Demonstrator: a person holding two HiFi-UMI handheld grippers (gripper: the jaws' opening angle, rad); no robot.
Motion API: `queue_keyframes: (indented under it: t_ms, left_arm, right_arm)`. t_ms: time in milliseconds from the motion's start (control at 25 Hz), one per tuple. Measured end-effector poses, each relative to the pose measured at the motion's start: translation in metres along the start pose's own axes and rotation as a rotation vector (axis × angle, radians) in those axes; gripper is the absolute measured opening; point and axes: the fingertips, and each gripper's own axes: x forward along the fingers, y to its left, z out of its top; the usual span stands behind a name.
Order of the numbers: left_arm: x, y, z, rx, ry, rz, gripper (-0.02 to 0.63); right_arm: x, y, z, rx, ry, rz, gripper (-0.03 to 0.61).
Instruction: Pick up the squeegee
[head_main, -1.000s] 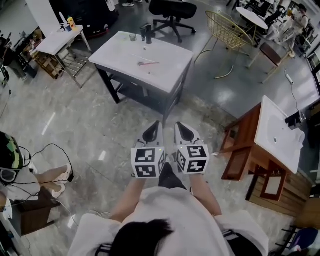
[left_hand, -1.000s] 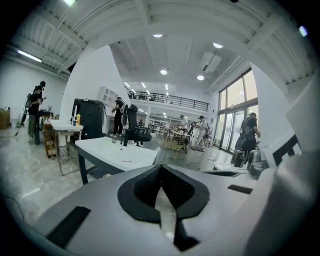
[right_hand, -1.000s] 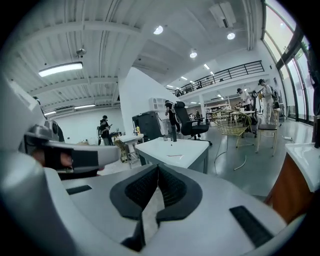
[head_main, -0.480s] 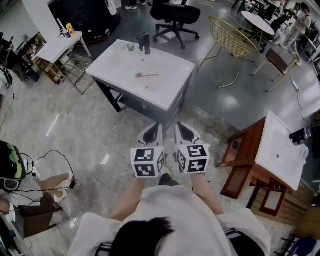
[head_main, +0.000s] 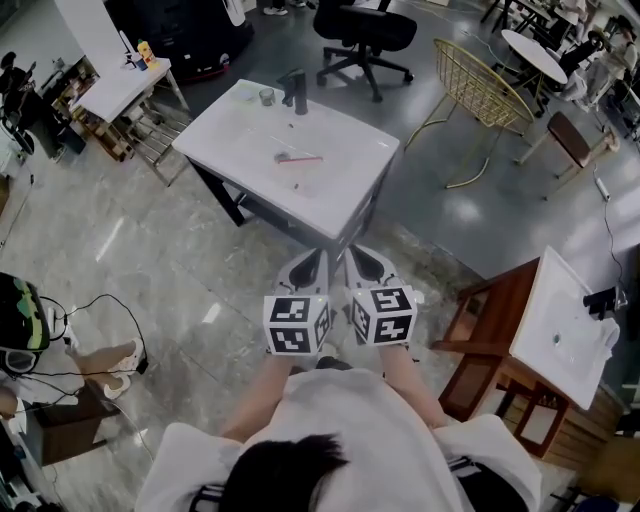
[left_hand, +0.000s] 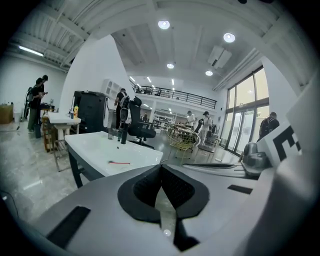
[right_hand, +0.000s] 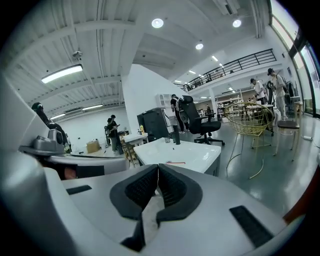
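Squeegee (head_main: 298, 158): one item, lying flat near the middle of the white surface (head_main: 345, 195), far ahead of both claws and well apart from them. It shows only as a thin reddish bar, too small to tell blade from handle.

Items in view, by size:
- Surface: one, white, with a shallow basin top on a dark frame.
- Office chair (head_main: 365, 28): one, black, beyond the far edge of the surface.
- Wire chair (head_main: 482, 85): one, gold, far right.
- Left claw (head_main: 311, 258): one, clenched, pads together, nothing between them.
- Right claw (head_main: 357, 256): one, clenched, likewise empty. The two are held side by side, near the person, pointing toward the near corner of the surface.
- Faucet (head_main: 296, 90): one, dark, upright at the far edge.
- Cup (head_main: 266, 97): one, just left of the faucet.

Handling, as a judgement: the squeegee looks slim and light, probably stiff along its length. Lying flat on a smooth top, it may slide when pushed. Take hold across the narrow width at mid-length, with the claw released first.
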Motion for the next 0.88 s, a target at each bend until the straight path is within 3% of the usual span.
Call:
queue_keyframes:
  t_ms: [200, 400, 600, 880]
  left_arm:
    - [0.010, 0.007, -0.003, -0.013, 0.011, 0.030, 0.023]
    - [0.016, 0.006, -0.011, -0.018, 0.048, -0.005, 0.023]
    - [0.019, 0.019, -0.012, -0.035, 0.036, 0.044, 0.023]
    - [0.031, 0.034, -0.004, -0.048, 0.022, 0.045, 0.023]
  right_arm:
    - [0.010, -0.005, -0.002, 0.002, 0.013, 0.015, 0.028]
    - [0.014, -0.009, -0.003, 0.001, 0.014, 0.017, 0.028]
    - [0.022, -0.009, -0.002, -0.002, 0.012, 0.028, 0.027]
    - [0.039, -0.004, 0.000, 0.000, 0.019, 0.047, 0.028]
